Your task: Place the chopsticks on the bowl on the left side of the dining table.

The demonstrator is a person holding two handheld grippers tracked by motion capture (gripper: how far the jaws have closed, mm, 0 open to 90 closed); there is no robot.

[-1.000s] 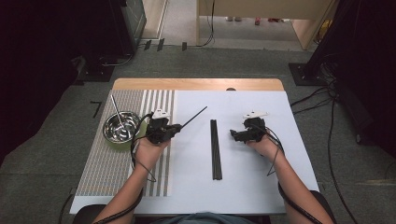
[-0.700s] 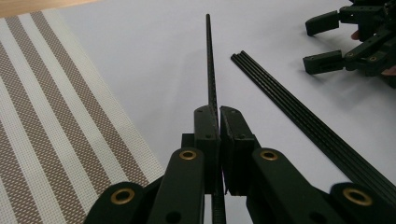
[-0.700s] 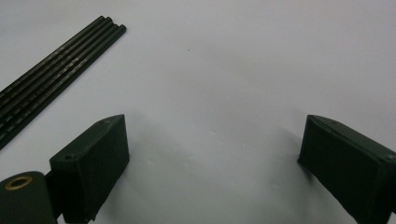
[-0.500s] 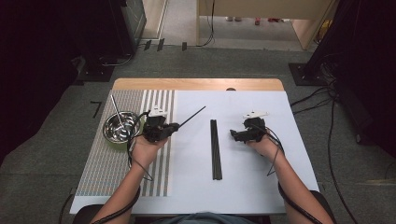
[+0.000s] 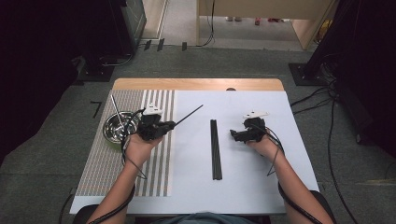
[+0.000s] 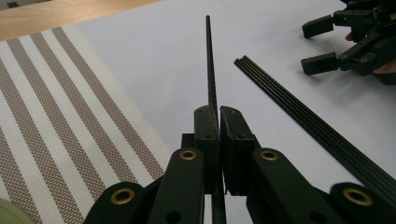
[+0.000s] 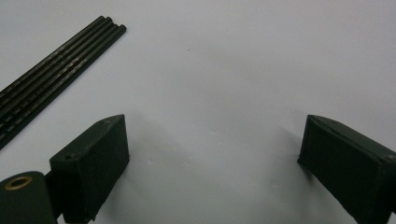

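High view. The left gripper (image 5: 172,124) clamps one thin black chopstick (image 5: 189,115), a straight matte rod that slants from the jaws toward 2 o'clock above the white sheet (image 5: 243,186). The left hand (image 5: 140,145) grips the tool from behind, forearm entering from 6 o'clock. At 9 o'clock of this gripper a round steel bowl (image 5: 112,129) with a shiny wall sits on a woven mat (image 5: 100,168) striped brown and white; another chopstick leans out of the bowl toward 11 o'clock. A bundle of black chopsticks (image 5: 215,149) lies flat mid-sheet, running 12 to 6 o'clock. The right gripper (image 5: 233,135) rests at 3 o'clock of the bundle, jaws spread and pointing at it, hand (image 5: 264,144) behind. A bare wooden strip (image 5: 196,84) edges the table at 12 o'clock.

Left gripper view. The jaws press together on the chopstick (image 6: 210,60), which bears fine ridged texture and rises toward 12 o'clock. The bundle (image 6: 308,119) runs diagonally at 3 o'clock; the mat (image 6: 60,116) shows a coarse weave.

Right gripper view. Two blocky matte jaws stand wide over the smooth sheet (image 7: 210,70), nothing between them. The bundle (image 7: 51,74) lies at 10 o'clock, with small pale marks too blurred to read.
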